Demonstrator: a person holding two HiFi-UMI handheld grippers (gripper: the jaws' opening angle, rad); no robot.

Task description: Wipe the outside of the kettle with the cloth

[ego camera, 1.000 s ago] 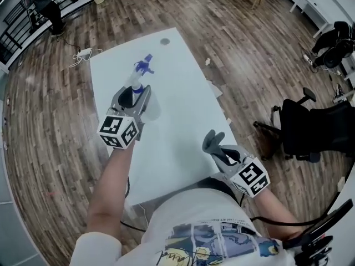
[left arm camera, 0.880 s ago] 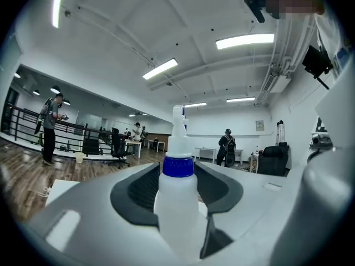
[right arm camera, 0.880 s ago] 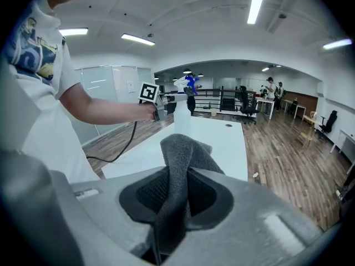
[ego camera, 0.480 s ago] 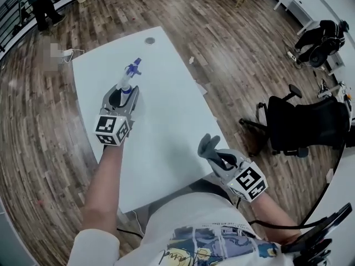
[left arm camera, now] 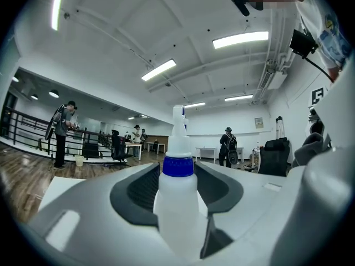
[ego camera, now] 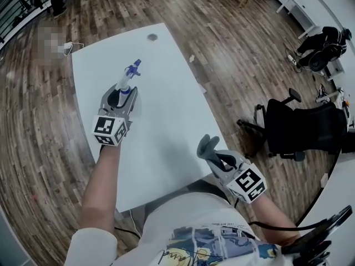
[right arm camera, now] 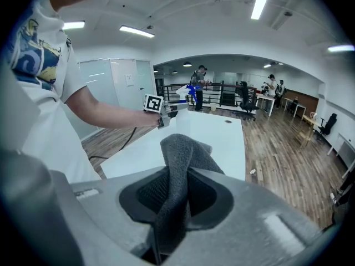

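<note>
Grey cloth [right arm camera: 178, 159] pinched in right tool [ego camera: 215, 155], spray bottle [left arm camera: 176, 190] in left tool [ego camera: 120, 96]

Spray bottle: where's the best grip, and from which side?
Grip the spray bottle by its round body just under the blue collar, coming level from the side. It is upright; the neck and nozzle above look too thin and tapered. The left tool holds it that way.
</note>
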